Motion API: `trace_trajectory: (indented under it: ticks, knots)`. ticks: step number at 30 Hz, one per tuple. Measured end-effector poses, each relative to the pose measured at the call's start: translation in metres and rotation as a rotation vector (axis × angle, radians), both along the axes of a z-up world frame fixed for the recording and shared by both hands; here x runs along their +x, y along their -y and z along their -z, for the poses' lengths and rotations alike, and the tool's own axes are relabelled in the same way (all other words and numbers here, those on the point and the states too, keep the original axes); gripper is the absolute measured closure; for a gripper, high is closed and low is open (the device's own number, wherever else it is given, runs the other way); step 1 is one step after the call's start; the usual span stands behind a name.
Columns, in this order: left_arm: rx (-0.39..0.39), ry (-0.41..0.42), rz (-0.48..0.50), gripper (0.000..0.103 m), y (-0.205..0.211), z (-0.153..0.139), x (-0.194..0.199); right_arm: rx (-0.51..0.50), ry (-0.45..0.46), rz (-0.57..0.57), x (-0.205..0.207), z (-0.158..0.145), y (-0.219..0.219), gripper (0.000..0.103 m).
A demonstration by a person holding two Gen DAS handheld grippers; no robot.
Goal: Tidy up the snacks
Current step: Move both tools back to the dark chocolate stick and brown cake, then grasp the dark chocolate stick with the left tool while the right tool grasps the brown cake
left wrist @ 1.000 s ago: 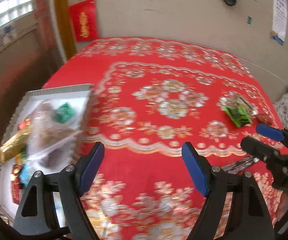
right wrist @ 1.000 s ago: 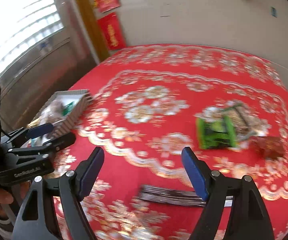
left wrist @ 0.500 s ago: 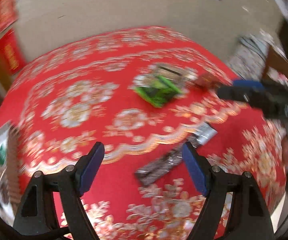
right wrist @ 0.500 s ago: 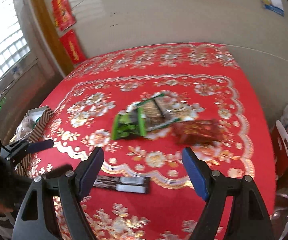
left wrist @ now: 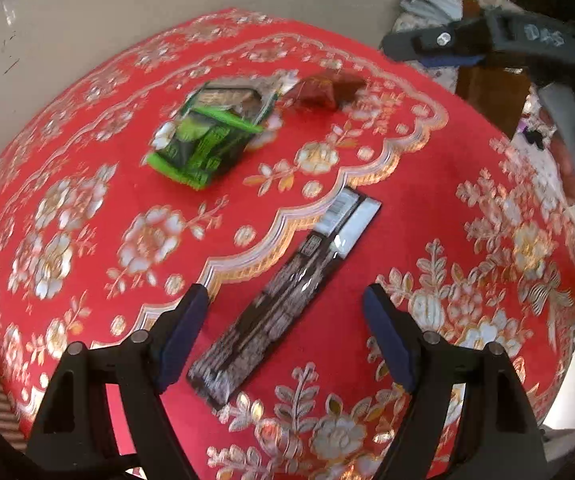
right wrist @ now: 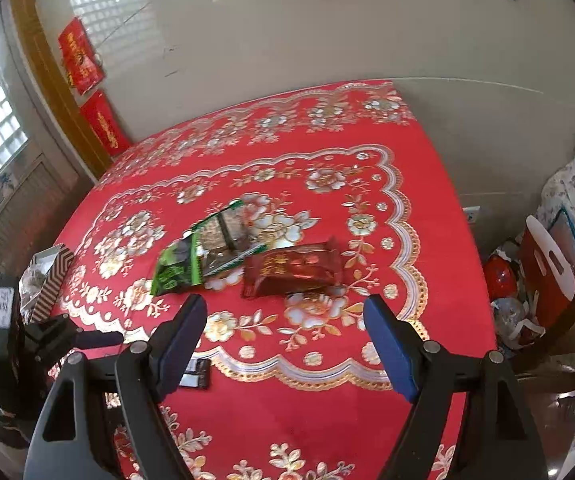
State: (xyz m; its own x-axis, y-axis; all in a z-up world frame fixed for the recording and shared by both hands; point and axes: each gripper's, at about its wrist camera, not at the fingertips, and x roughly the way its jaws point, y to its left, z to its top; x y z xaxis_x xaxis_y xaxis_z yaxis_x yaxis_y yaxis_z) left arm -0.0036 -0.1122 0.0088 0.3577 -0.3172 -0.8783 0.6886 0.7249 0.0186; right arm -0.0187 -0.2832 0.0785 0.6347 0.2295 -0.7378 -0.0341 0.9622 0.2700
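Observation:
A long dark snack packet (left wrist: 287, 292) lies slantwise on the red tablecloth, its near end between the fingers of my open left gripper (left wrist: 287, 332), which hovers above it. Farther off lie a green packet (left wrist: 203, 144), a clear packet with green trim (left wrist: 227, 98) and a dark red packet (left wrist: 323, 88). In the right wrist view my open right gripper (right wrist: 285, 340) hangs just short of the dark red packet (right wrist: 293, 270), with the green packet (right wrist: 175, 268) and clear packet (right wrist: 223, 236) to its left. Nothing is held.
A tray (right wrist: 53, 276) with several snacks sits at the table's left edge, behind the left gripper's body (right wrist: 11, 340). The right gripper's arm (left wrist: 487, 40) and a hand show at upper right in the left wrist view. Bags and clutter (right wrist: 535, 280) crowd the floor right of the table.
Both grippers swung right, away from the tray. The left one rolled and dropped over the long dark packet; the right one now faces the dark red packet. Neither gripper's opening changed.

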Motion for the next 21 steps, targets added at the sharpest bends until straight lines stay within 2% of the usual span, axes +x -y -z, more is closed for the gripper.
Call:
trace_trajectory:
  ticks: [6,8,10,12,13,16,19,21]
  knots:
    - [-0.014,-0.022,0.01,0.024,0.003,0.003,0.002,-0.042,-0.042,0.017,0.022,0.011,0.003,0.022]
    - [-0.021,-0.019,0.009,0.031,0.001,0.002,0.002,-0.045,-0.053,0.006,0.028,0.014,-0.001,0.022]
    - [-0.028,-0.015,-0.018,0.053,-0.005,-0.001,0.005,-0.052,-0.06,-0.001,0.033,0.016,-0.005,0.022]
    - [-0.024,-0.013,-0.048,0.069,-0.01,-0.003,0.009,-0.074,-0.074,0.0,0.038,0.018,-0.01,0.021]
    - [-0.026,-0.012,-0.058,0.073,-0.012,-0.003,0.011,-0.086,-0.081,-0.003,0.041,0.019,-0.012,0.02]
    - [-0.031,-0.001,-0.069,0.075,-0.014,-0.003,0.009,-0.123,-0.079,-0.055,0.047,0.019,-0.02,0.018]
    - [-0.023,0.015,-0.074,0.075,-0.014,-0.003,0.005,-0.209,-0.096,-0.103,0.055,0.022,-0.029,0.0]
    - [-0.028,0.01,-0.079,0.075,-0.015,-0.003,0.007,-0.238,-0.123,-0.119,0.061,0.029,-0.032,0.0]
